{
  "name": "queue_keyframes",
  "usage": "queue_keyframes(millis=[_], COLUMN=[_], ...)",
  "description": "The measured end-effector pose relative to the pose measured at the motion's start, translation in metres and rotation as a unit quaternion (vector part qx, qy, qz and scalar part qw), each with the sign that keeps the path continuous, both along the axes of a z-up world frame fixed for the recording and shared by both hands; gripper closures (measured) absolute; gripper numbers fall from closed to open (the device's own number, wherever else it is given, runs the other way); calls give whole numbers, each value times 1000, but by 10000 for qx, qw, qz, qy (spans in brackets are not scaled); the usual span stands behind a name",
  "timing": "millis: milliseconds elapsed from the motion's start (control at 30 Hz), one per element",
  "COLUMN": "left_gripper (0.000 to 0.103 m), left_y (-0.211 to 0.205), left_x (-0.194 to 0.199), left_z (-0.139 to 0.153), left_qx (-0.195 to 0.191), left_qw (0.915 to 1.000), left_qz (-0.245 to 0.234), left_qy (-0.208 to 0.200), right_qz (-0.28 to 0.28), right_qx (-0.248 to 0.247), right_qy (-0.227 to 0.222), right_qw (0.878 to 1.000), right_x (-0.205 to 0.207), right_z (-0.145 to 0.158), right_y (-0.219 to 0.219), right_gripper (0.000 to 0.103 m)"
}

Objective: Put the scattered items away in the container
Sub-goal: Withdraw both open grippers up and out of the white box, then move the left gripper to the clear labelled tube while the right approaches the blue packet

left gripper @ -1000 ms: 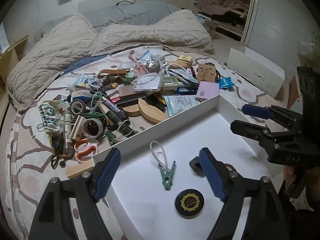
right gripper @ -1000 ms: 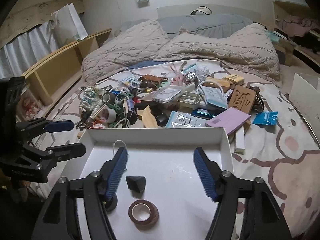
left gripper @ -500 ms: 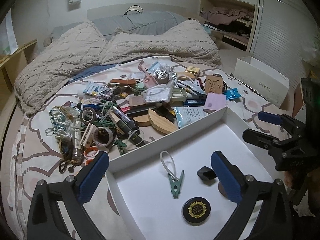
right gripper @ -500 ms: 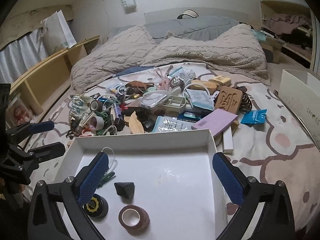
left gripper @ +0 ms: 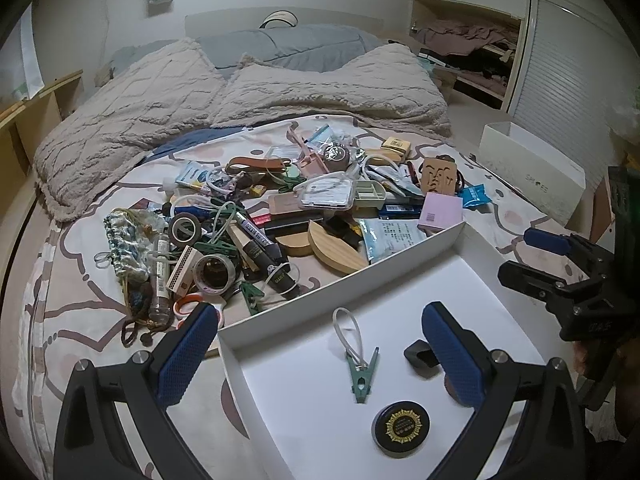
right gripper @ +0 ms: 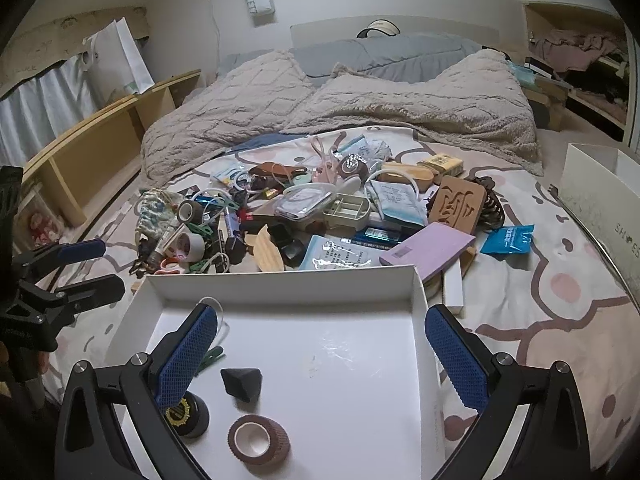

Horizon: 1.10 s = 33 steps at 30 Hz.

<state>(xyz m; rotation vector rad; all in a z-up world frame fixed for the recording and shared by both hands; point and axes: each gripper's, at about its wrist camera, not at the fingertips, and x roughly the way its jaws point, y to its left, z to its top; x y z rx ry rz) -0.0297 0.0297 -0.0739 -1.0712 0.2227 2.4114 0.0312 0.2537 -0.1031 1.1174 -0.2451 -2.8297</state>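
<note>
Both tongs hang released and empty over the white box [right gripper: 280,280] on the bed [right gripper: 560,304]: the left tongs [left gripper: 320,356], the right tongs [right gripper: 322,356]. The left view shows the green clip [left gripper: 362,372] whole, beside the black tin [left gripper: 401,424]. Only the right view shows the brown tape roll [right gripper: 259,438]. The clutter pile [left gripper: 280,216] lies just beyond the box.
</note>
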Motion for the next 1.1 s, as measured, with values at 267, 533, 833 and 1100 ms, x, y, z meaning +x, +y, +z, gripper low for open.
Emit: queue_keyframes(millis=[267,533,833,1100], left_gripper=[0,0,0,0], left_y=[-10,-24,-44,-65], left_x=[-8,-17,-34,-48], left_z=[-1,0,-11,-22], left_qx=[-40,-101,-203,-353], left_qw=[9998,9987,9959,9913], left_qz=[216,487,881,1267], left_qy=[24,104,18,-81], right_qz=[-80,-369,-786,-1070], right_qx=[-97,-131,-230,109], right_qy=[-41,-60,-172,-208], right_qw=[9999,9992,9965,9940], right_x=[-5,-10,-11,-12], right_z=[1,0,-6,-17], right_y=[16,45,84,105], right_gripper=[0,0,0,0])
